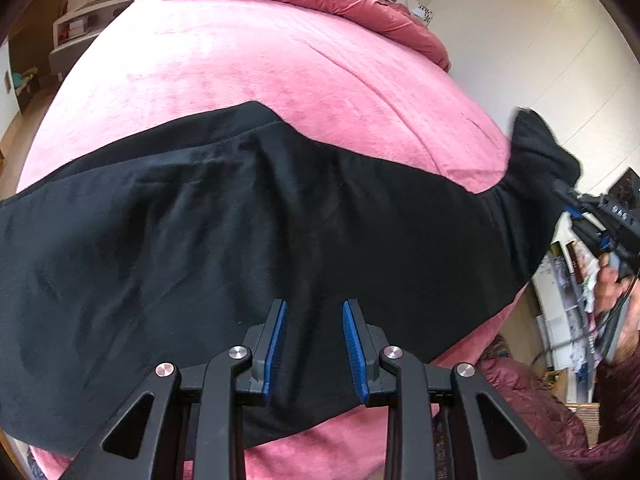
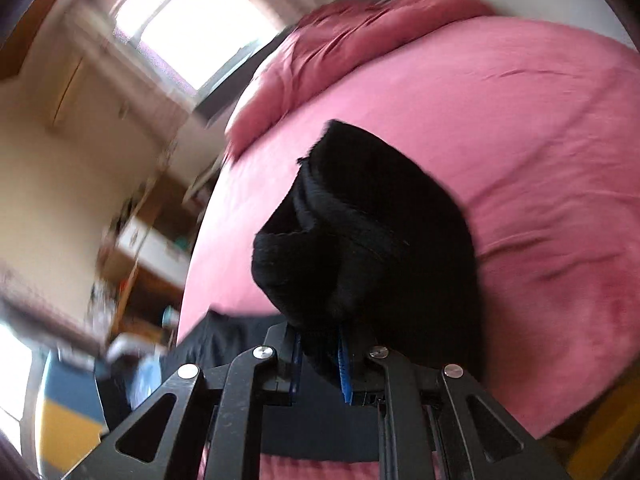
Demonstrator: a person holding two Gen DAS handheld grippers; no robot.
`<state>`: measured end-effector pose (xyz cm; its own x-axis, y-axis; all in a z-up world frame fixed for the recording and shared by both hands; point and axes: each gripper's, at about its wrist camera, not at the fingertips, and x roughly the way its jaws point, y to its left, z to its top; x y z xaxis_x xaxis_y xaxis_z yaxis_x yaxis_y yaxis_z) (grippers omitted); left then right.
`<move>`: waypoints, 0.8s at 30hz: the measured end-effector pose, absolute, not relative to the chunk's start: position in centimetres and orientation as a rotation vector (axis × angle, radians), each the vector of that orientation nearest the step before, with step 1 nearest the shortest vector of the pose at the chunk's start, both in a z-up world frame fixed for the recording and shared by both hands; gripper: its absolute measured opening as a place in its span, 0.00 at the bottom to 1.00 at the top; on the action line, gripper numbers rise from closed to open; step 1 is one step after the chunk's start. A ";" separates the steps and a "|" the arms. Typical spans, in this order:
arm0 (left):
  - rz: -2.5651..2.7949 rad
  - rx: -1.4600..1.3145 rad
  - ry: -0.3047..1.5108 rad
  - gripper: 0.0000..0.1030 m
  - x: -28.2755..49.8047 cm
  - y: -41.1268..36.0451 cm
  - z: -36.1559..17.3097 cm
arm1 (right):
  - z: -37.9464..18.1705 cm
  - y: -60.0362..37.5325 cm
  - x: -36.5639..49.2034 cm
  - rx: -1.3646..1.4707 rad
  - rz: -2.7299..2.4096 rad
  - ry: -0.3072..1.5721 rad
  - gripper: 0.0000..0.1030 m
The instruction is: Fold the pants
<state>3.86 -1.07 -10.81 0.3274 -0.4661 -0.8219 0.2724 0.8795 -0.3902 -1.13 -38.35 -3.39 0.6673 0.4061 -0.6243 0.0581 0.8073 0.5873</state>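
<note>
Black pants (image 1: 240, 220) lie spread across the near part of the pink bed (image 1: 248, 64). The left gripper (image 1: 314, 344) hovers over them, fingers apart and empty. The right gripper (image 2: 320, 354) is clamped on their bunched right end, lifted. Soft, light, floppy cloth: best gripped at hems or waistband.

Black pants (image 1: 224, 216) spread flat across bed, one end lifted.

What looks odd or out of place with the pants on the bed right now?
Nothing is damaged. One end of the black pants is bunched in the shut right tongs and lifted off the pink bed; the left tongs hover open.
</note>
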 end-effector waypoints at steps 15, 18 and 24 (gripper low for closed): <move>-0.553 -0.423 1.177 0.30 4.7 0.2 -11.5 | -11.1 -18.8 1.7 0.209 0.430 1.156 0.15; -0.582 -0.458 1.175 0.32 5.4 -0.3 -11.2 | -10.9 -17.5 1.0 0.130 0.437 1.149 0.20; -0.648 -0.549 1.238 0.64 7.4 -2.4 -11.5 | -11.4 -18.1 -1.1 0.107 0.538 1.156 0.41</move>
<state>7.42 -2.41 -11.54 0.1937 -0.7111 -0.6759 0.1494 0.7023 -0.6960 -1.09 -18.08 -11.36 0.2922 0.4562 -0.8405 -0.3487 0.8692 0.3505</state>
